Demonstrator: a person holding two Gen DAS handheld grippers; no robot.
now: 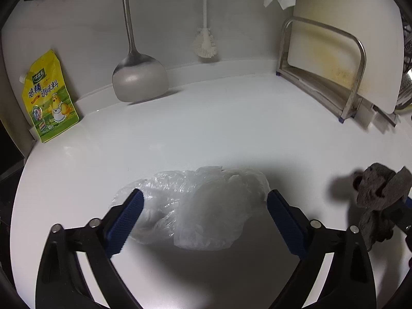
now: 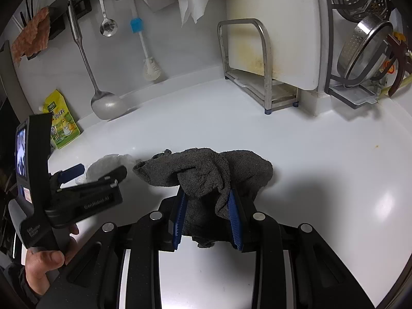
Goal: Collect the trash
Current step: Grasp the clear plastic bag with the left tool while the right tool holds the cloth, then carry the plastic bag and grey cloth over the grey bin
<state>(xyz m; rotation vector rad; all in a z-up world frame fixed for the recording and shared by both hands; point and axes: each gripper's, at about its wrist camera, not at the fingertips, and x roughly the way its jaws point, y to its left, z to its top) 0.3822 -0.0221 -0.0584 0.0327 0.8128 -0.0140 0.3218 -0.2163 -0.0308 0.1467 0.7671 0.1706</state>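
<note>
A crumpled clear plastic bag lies on the white counter. My left gripper stands wide around it, one blue pad on each side, and neither pad squeezes the bag. From the right wrist view, the left gripper reaches over the same bag, held by a hand. My right gripper is shut on a dark grey cloth, which drapes over its fingers and rests on the counter ahead. That cloth also shows at the right edge of the left wrist view.
A yellow seasoning pouch leans on the back wall at left, beside a hanging metal spatula and a bottle brush. A stained cutting board stands in a steel rack at right. A dish rack with a strainer fills the far right corner.
</note>
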